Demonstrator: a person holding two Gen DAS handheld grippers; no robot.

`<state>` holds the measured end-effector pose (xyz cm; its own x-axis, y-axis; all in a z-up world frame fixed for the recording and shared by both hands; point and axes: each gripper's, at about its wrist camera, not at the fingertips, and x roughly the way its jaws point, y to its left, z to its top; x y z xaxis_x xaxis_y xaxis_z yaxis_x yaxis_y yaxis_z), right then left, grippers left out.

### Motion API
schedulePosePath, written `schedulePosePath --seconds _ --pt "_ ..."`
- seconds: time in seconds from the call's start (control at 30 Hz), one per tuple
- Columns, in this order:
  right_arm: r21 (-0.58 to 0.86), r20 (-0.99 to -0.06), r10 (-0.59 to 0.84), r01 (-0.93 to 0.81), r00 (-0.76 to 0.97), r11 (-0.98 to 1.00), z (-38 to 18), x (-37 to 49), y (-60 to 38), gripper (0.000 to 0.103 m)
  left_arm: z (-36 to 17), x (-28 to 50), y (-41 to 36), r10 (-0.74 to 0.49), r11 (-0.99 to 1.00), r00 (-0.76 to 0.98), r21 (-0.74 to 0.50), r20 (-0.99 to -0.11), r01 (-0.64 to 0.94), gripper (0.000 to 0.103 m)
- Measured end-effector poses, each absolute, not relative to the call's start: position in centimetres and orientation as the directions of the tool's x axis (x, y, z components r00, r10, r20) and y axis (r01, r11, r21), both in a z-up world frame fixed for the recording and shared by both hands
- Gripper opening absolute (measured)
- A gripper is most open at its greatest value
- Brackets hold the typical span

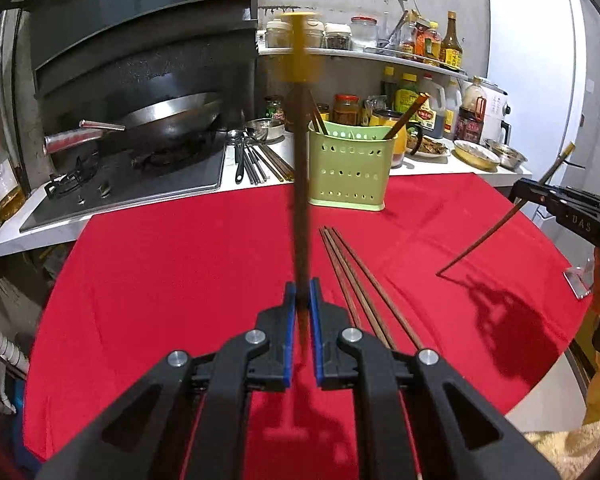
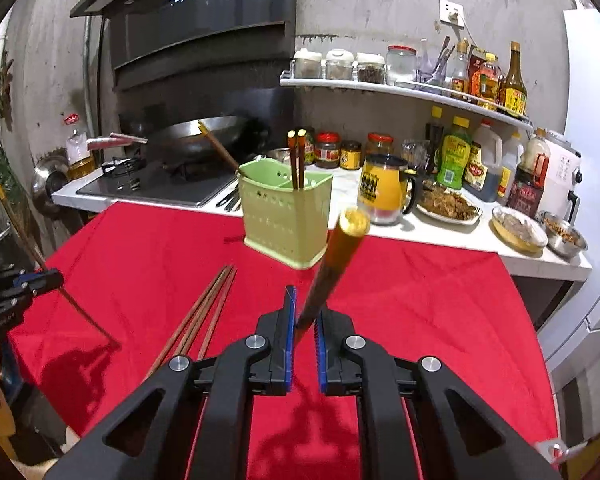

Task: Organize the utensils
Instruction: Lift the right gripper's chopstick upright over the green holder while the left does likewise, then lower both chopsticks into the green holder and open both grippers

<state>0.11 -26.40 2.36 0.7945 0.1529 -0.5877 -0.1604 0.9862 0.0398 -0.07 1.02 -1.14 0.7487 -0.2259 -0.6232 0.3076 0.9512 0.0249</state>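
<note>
A: Left gripper (image 1: 302,300), black with blue pads, is clamped on a long brown yellow-capped chopstick (image 1: 300,184).

B: Yep, then three loose brown wooden chopsticks (image 1: 356,280) on the red cloth (image 1: 160,280), pale green perforated holder (image 1: 347,168) behind. Right gripper (image 2: 302,320) pinches another gold-tipped chopstick (image 2: 332,268).

Matt red cloth (image 1: 180,280), wooden chopsticks (image 1: 360,280), plastic holder (image 1: 348,168)

Both cameras are sitting close behind their own gripper fingers, looking forward and down over the red tablecloth (image 1: 180,280) toward the kitchen counter (image 2: 440,236). The left wrist view is facing the green holder (image 1: 348,168) head-on; the right wrist view is seeing it from the right. Both are sharing the holder, the loose chopsticks (image 2: 204,312), stove (image 1: 140,176) and shelf (image 2: 400,90).
</note>
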Motion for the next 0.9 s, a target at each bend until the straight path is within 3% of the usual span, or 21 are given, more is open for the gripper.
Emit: schedulePosePath --seconds 0.37,0.7,0.77,0.9 --pt "0.063 -0.488 0.123 -0.106 0.864 0.992 4.7 2.4 -27.9 0.007 3.4 4.1 -1.2 -0.326 0.939 0.847 -0.037 -0.419 0.343 0.006" --pt "0.091 -0.299 0.114 -0.09 0.947 0.992 12.4 10.0 -29.3 0.007 9.9 13.7 -6.4 -0.395 0.916 0.869 -0.052 -0.297 0.398 0.006" --pt "0.111 -0.298 0.141 -0.112 0.944 0.987 13.0 11.8 -29.1 0.007 10.1 15.6 -7.6 -0.401 0.913 0.863 -0.053 -0.308 0.406 0.006" --pt "0.134 -0.385 0.182 -0.14 0.905 0.981 11.2 16.3 -28.4 0.007 7.8 20.4 -10.1 -0.384 0.917 0.837 -0.055 -0.39 0.395 0.006"
